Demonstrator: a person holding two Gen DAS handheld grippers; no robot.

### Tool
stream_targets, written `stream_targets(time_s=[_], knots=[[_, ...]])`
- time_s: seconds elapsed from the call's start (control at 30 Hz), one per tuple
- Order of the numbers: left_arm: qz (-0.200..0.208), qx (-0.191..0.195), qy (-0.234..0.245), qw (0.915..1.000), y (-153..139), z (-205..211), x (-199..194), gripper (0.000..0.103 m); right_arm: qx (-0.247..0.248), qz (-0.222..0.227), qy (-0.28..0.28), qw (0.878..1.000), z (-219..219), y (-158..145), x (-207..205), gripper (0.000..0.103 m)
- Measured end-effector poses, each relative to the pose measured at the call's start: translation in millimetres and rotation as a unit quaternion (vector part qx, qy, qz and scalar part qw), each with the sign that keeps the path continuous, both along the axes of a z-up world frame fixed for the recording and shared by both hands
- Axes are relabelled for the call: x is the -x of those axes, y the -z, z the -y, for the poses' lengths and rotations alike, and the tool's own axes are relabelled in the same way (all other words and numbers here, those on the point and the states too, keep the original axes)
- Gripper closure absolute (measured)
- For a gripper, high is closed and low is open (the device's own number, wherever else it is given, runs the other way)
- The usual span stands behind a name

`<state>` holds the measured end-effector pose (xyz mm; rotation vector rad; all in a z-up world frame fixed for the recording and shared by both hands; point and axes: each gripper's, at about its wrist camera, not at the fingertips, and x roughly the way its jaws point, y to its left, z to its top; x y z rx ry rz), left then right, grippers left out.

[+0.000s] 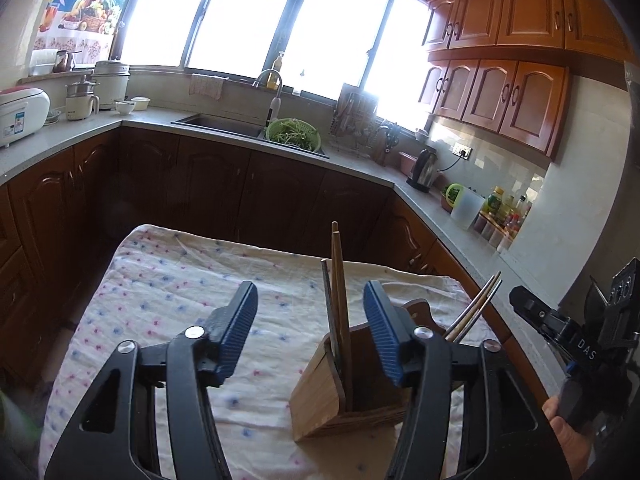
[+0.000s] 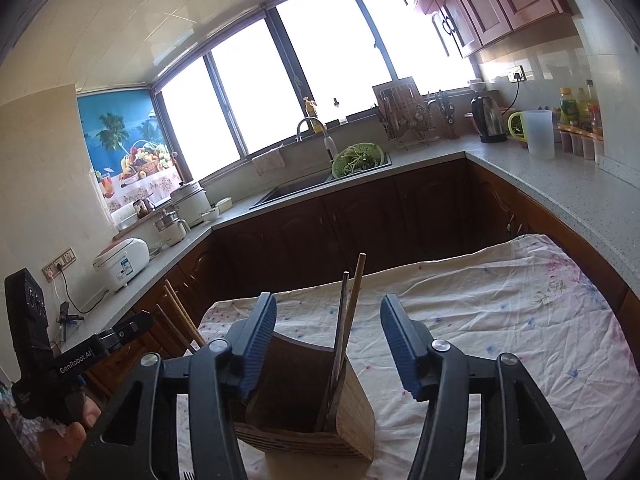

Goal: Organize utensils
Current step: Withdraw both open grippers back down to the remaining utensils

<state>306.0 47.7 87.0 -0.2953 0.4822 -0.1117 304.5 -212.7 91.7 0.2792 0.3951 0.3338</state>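
Observation:
A wooden utensil holder (image 1: 360, 392) stands on the cloth-covered table (image 1: 168, 288); it also shows in the right wrist view (image 2: 320, 400). Chopsticks (image 1: 338, 280) stand upright in its left corner, and more chopsticks (image 1: 476, 308) lean out at its right side. In the right wrist view chopsticks (image 2: 350, 312) stand in the holder and others (image 2: 178, 316) lean left behind the left finger. My left gripper (image 1: 310, 328) is open and empty, just above and before the holder. My right gripper (image 2: 328, 340) is open and empty over the holder; its body (image 1: 560, 320) shows at the right of the left wrist view.
Dark wooden cabinets and a grey counter (image 1: 360, 164) wrap around behind the table, with a sink (image 1: 220, 124), a green colander (image 1: 294, 134), a kettle (image 1: 424, 168) and a rice cooker (image 1: 20, 116). Floral cloth lies bare to the left (image 1: 160, 300) and right (image 2: 500, 320).

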Motion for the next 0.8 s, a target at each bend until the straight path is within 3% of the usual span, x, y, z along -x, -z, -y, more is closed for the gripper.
stream_targets(time_s=[0.07, 0.13, 0.23, 0.8], knots=[[-0.006, 0.0, -0.005, 1.0, 1.0, -3.1, 6.9, 0.037, -0.004, 0.002, -0.002, 1.0, 2.1, -0.5, 5.2, 0.034], [-0.007, 0.001, -0.012, 0.9999, 2.7, -6.2, 15.7, 0.026, -0.007, 0.002, -0.005, 1.0, 4.3, 0.4, 10.3, 0.015], [-0.013, -0.002, -0.016, 0.9998, 5.9, -8.8, 30.7, 0.02, -0.011, -0.002, -0.005, 1.0, 7.6, 4.1, 20.7, 0.005], [-0.051, 0.01, -0.012, 0.9986, 29.4, -4.1, 129.5, 0.018, -0.016, -0.029, -0.016, 0.999, 30.5, 30.0, 107.0, 0.003]])
